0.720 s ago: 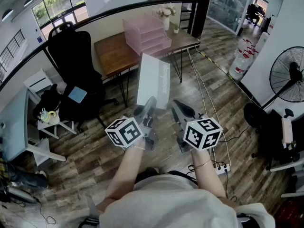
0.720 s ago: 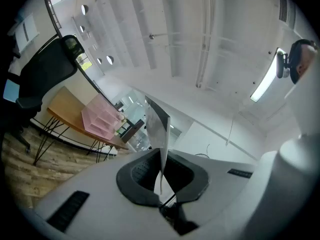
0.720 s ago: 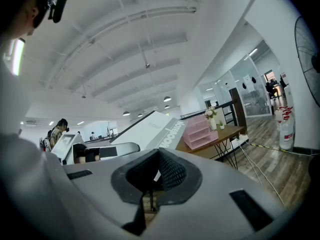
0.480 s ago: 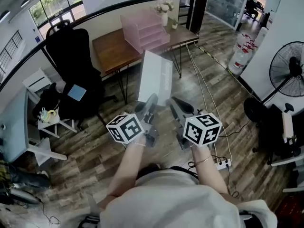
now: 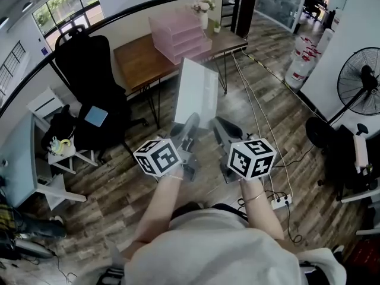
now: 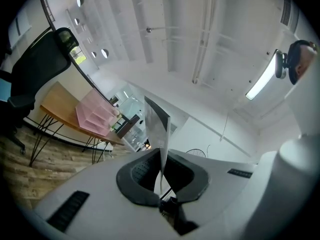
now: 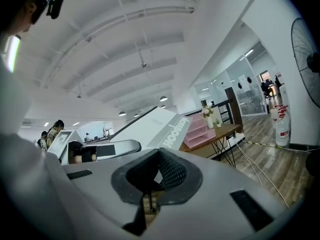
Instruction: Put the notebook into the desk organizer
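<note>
A white notebook (image 5: 199, 94) stands upright in the air, held by its lower edge in my left gripper (image 5: 191, 122), whose jaws are shut on it. The left gripper view shows the notebook (image 6: 157, 129) edge-on, rising from between the pads of the left gripper (image 6: 161, 154). My right gripper (image 5: 218, 124) hangs just to the right of it, shut, with nothing held. In the right gripper view the notebook (image 7: 160, 126) slants up beyond the right gripper (image 7: 159, 153). The pink desk organizer (image 5: 181, 34) sits on the wooden table (image 5: 139, 64) ahead, and shows as well in both gripper views (image 6: 95, 116) (image 7: 197, 130).
A black office chair (image 5: 92, 70) stands left of the table, with a white side table (image 5: 59, 150) nearby. A vase of flowers (image 5: 205, 10) stands behind the organizer. Cables and a power strip (image 5: 278, 202) lie on the wood floor at the right. A floor fan (image 5: 362, 91) stands far right.
Both grippers and the notebook have edged slightly forward toward the table. The left grip on the notebook is unchanged.
</note>
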`<state>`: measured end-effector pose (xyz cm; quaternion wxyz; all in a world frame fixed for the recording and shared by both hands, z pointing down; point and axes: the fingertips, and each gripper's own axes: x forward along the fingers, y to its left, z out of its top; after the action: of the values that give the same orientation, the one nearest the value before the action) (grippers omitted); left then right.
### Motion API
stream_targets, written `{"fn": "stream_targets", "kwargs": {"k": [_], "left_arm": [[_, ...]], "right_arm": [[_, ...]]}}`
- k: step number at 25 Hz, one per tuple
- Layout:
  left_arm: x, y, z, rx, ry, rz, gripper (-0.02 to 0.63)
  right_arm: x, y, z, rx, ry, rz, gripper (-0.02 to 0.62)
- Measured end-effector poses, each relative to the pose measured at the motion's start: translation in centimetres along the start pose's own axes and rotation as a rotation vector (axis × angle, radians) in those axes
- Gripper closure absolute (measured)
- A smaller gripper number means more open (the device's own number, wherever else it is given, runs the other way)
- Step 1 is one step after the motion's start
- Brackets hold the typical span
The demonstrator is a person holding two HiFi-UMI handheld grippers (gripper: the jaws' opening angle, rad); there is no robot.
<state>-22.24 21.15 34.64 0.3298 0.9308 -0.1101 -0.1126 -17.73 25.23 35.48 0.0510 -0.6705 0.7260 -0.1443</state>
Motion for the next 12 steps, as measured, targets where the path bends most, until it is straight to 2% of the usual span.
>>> {"fn": "stream_targets", "kwargs": {"k": [4,12], "left_arm": [[0.1,0.5,0.0,-0.006,0.013,-0.021,0.588],[0.0,1.8,-0.4,-0.011,0.048,-0.037,0.588]], "right_arm": [[0.9,0.4,-0.4,-0.003,0.004,-0.030,0.600],[1.0,0.6,-0.6,0.006,-0.015,-0.009,0.600]]}}
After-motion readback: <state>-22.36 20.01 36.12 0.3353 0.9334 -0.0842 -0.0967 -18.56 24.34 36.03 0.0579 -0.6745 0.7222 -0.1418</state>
